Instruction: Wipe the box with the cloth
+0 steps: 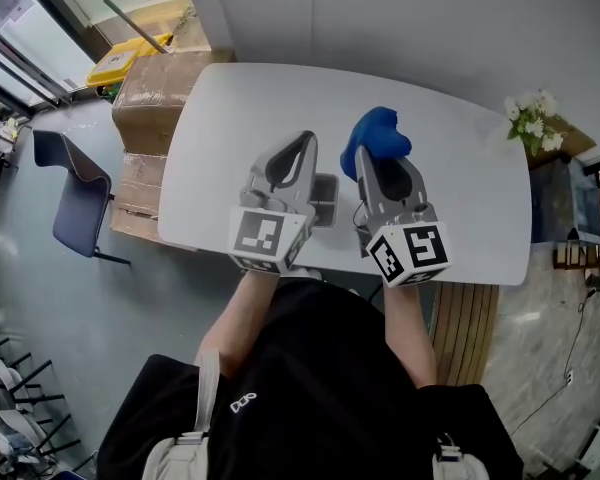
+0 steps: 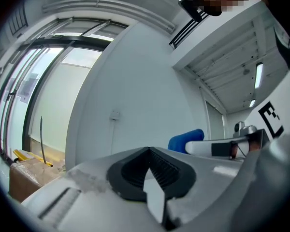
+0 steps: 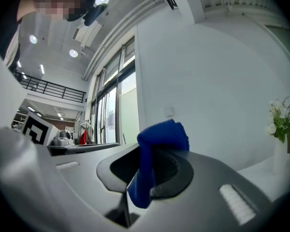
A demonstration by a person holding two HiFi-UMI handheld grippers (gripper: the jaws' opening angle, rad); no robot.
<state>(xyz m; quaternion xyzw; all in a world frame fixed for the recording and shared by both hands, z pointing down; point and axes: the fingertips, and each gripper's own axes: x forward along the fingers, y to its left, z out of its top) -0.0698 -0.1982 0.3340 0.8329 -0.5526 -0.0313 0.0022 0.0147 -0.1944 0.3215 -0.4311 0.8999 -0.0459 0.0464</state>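
My left gripper (image 1: 302, 140) and right gripper (image 1: 383, 160) are side by side over the near edge of the table (image 1: 460, 168). The box (image 1: 326, 193) lies on it between them, and the cloth (image 1: 378, 133) is in the right jaws. Cartons (image 1: 155, 98) and chair (image 1: 80, 203) stand left of the table, flowers (image 1: 533, 118) far right.

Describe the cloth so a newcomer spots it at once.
Find the white table; two grey tongs hover over its near edge. The cloth is the bunched wad pinched in the right tongs, the only bright blue thing there; the left tongs are shut, empty.
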